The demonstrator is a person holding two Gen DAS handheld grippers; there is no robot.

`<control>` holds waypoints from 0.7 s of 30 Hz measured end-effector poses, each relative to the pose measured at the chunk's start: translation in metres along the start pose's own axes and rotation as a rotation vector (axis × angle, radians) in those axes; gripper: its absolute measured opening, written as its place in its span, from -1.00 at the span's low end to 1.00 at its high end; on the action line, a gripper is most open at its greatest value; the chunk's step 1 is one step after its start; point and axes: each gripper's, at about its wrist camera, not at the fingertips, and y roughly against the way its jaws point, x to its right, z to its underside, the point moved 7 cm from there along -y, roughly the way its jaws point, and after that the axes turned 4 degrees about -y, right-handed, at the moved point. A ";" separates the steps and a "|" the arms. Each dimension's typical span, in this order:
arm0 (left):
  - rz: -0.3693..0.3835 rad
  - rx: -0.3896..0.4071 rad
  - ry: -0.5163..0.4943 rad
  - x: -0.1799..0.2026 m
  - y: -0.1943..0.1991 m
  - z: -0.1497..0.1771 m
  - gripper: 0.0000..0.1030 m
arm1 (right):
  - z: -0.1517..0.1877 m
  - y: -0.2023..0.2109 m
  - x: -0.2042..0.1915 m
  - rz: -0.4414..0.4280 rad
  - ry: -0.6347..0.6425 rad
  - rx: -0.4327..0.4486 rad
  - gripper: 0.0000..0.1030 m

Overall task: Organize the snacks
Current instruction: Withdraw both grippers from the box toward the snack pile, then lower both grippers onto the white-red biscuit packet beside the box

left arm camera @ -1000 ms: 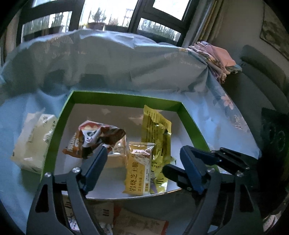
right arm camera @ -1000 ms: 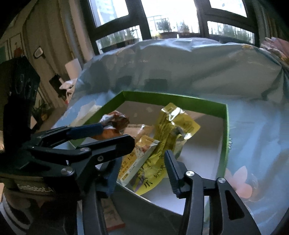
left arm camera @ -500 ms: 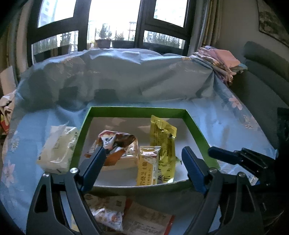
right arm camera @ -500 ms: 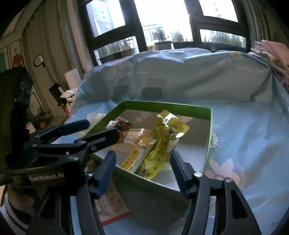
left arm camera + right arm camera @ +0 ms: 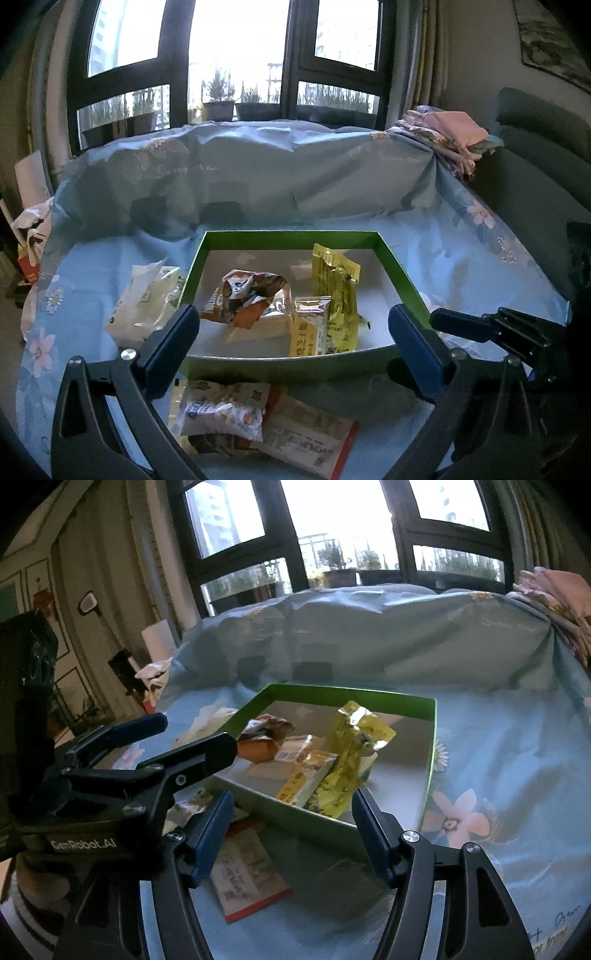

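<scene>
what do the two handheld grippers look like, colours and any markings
Both are black plastic clamps with open triangular cut-outs in the finger arms and silver screws at the joints. Each finger ends in a dark blue ribbed pad. The left gripper carries white "GenRobot.AI" lettering on its body, seen from the right gripper. No cables or sleeves are clearly visible.

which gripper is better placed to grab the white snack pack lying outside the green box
Left. The white snack pack lies beside the left gripper, whose open, empty jaws are nearest it. The right gripper sits across the green box.
</scene>
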 end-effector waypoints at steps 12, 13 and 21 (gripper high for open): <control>-0.046 0.034 0.003 -0.003 0.023 0.005 0.99 | 0.003 0.010 -0.014 -0.013 0.023 0.007 0.31; -0.046 0.035 0.005 -0.003 0.025 0.006 0.99 | 0.003 0.010 -0.014 -0.012 0.023 0.007 0.31; -0.054 0.029 0.016 -0.005 0.031 0.011 0.99 | 0.006 0.011 -0.015 -0.015 0.026 0.002 0.31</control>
